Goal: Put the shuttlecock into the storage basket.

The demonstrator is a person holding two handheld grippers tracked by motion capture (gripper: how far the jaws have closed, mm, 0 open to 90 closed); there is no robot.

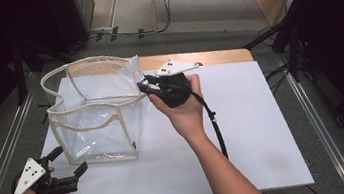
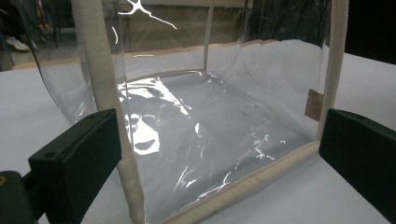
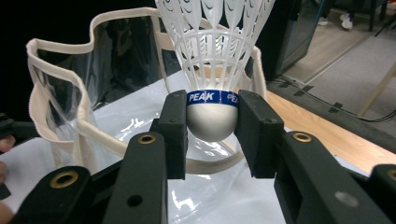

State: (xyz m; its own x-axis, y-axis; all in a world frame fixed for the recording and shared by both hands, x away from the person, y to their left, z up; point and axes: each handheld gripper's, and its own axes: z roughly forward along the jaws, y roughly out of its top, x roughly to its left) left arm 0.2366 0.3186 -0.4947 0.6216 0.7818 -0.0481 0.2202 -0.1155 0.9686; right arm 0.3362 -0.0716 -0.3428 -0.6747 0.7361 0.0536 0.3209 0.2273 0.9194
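Surroundings: a white rectangular board point(image 1: 245, 132) covers the wooden desk point(image 1: 215, 57), whose bare strip shows along the far edge; grey floor and dark stands lie around it.
In the way: the near wall of the bag stands directly in front of the left gripper, just beyond its jaws.
Container: a clear plastic box-shaped bag with cream fabric trim point(image 1: 97, 117) stands upright on the left half of the board, its mouth open upward.
Contents: through the clear walls its glossy floor looks bare.
Shuttlecock: a white plastic shuttlecock with a rounded white cap and a blue band point(image 3: 212, 107) is above the bag's far right rim, skirt pointing away from the right gripper.
Right gripper point(image 3: 212, 119): its jaws pinch the cap from both sides, at the bag's far right corner.
Left gripper point(image 1: 70, 161): near the desk's near left corner, jaws spread, nothing between the pads, just short of the bag's near bottom edge.
Materials: bag walls shiny and creased; trim woven and soft; skirt a ribbed lattice; pads matt black.
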